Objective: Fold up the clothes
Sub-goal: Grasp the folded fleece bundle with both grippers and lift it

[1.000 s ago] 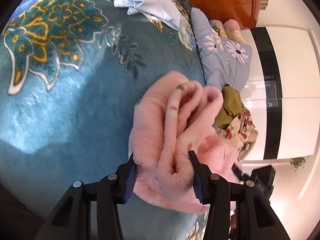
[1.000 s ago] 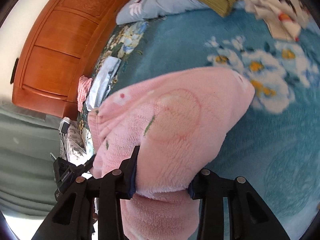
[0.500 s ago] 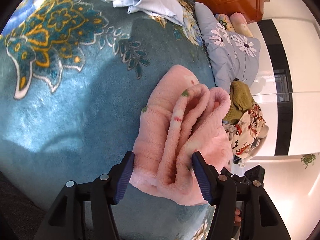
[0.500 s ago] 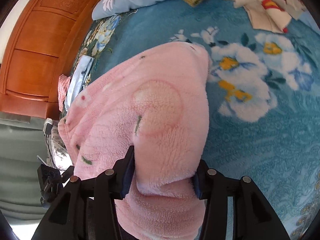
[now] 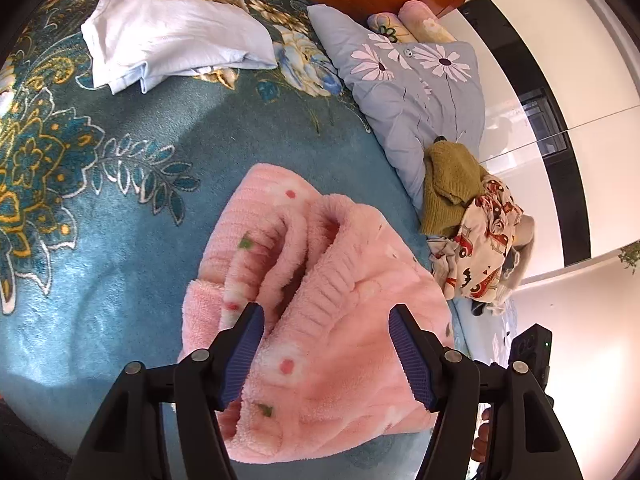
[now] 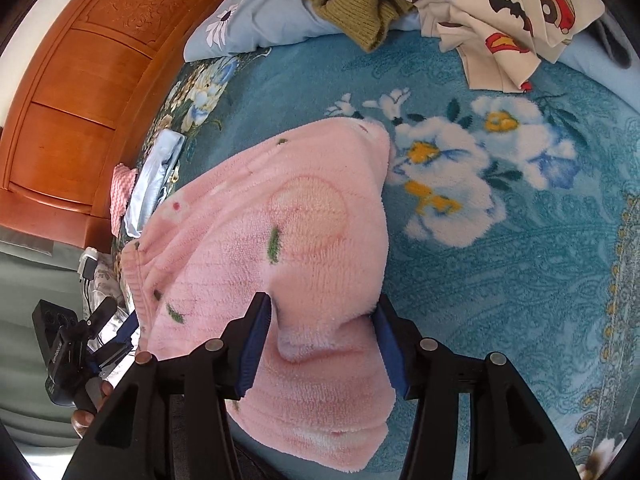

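Note:
A pink fleece garment (image 5: 320,280) with small red and green spots lies bunched in thick folds on the teal floral blanket (image 5: 100,200). My left gripper (image 5: 326,320) stands open astride its near end; the cloth lies loose between the blue pads. In the right wrist view the same pink garment (image 6: 280,232) spreads flat ahead, and my right gripper (image 6: 322,312) is shut on a thick fold of its near edge. A puckered ridge of cloth bulges between the pads.
A folded pale blue garment (image 5: 172,40) lies at the back left. A grey daisy pillow (image 5: 416,80), an olive knit (image 5: 448,184) and a car-print cloth (image 5: 484,240) pile at the right. The wooden headboard (image 6: 80,80) stands behind. A hand (image 6: 86,416) holds the other gripper.
The pink garment has come down and spread on the blanket. My left gripper's fingers have moved apart and let the bundle go. The right gripper still pinches the near edge.

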